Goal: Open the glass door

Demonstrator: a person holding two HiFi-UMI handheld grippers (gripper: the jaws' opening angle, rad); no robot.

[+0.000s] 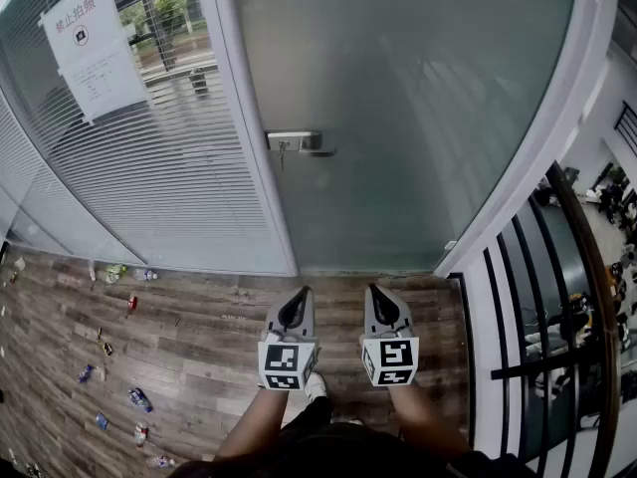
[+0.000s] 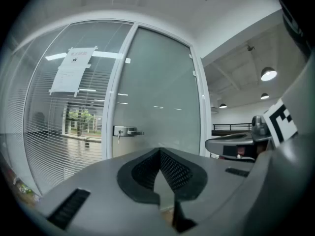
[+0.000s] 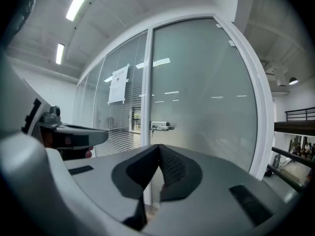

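Observation:
The frosted glass door stands closed in its white frame, straight ahead. Its metal lever handle with a key below it sits at the door's left edge; it also shows as the handle in the left gripper view and the handle in the right gripper view. My left gripper and right gripper are held side by side, level, pointing at the door and well short of it. In the left gripper the jaw tips meet with nothing between them, and the same holds for the right gripper.
A fixed glass panel with blinds and a paper notice stands left of the door. Several small bits of litter lie on the wood floor at the left. A black railing runs along the right over a lower level.

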